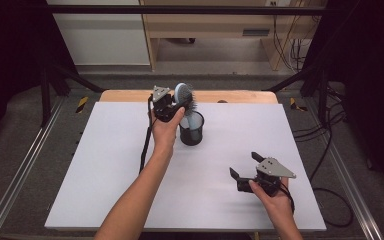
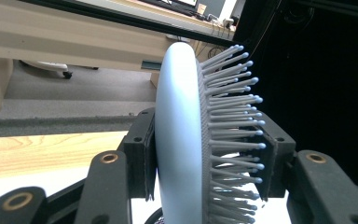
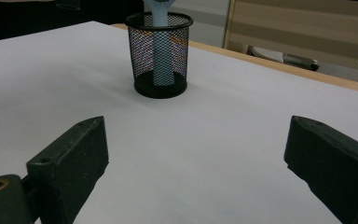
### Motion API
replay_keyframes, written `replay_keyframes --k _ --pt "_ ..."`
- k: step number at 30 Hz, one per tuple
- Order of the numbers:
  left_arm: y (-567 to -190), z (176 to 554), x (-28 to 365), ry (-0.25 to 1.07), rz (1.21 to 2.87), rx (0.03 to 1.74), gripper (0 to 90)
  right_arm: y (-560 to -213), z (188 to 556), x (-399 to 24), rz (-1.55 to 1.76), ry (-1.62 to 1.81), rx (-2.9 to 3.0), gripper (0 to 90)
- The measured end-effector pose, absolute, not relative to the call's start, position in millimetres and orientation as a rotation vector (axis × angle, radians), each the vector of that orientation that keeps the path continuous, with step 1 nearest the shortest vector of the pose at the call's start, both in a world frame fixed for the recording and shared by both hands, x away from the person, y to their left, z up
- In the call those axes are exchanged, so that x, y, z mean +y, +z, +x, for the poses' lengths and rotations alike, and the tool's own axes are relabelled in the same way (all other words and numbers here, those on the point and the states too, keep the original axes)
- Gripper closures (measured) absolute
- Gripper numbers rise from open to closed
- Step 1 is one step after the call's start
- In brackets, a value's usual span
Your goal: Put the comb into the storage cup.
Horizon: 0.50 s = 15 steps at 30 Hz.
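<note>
One claw (image 2: 205,154) around hairbrush (image 2: 186,135)

**Bright worktop, dark surroundings**

Even light falls from overhead onto the white worktop (image 1: 130,165), which stands out bright against black curtains at both sides. Shadows are soft and short: a faint one lies under the right gripper (image 1: 250,170). There is no harsh glare. The high view is a little soft and grainy. In the left gripper view the hairbrush (image 2: 182,140) is sharp while the room behind it blurs. In the right gripper view the mesh cup (image 3: 161,51) is crisp.
</note>
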<state>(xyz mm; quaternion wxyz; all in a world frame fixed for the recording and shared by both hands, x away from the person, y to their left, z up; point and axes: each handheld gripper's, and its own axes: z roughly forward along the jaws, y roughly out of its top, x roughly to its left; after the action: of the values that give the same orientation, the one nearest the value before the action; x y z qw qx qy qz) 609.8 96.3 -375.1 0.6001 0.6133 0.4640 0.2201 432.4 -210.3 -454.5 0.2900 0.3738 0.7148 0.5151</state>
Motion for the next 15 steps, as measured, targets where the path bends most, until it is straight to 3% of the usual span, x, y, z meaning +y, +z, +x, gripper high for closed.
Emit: replay_keyframes --k 15 --pt "-381.5 615.0 115.4 0.438 1.371 1.116 48.7 -455.3 432.5 -209.2 0.999 1.371 1.916 6.2"
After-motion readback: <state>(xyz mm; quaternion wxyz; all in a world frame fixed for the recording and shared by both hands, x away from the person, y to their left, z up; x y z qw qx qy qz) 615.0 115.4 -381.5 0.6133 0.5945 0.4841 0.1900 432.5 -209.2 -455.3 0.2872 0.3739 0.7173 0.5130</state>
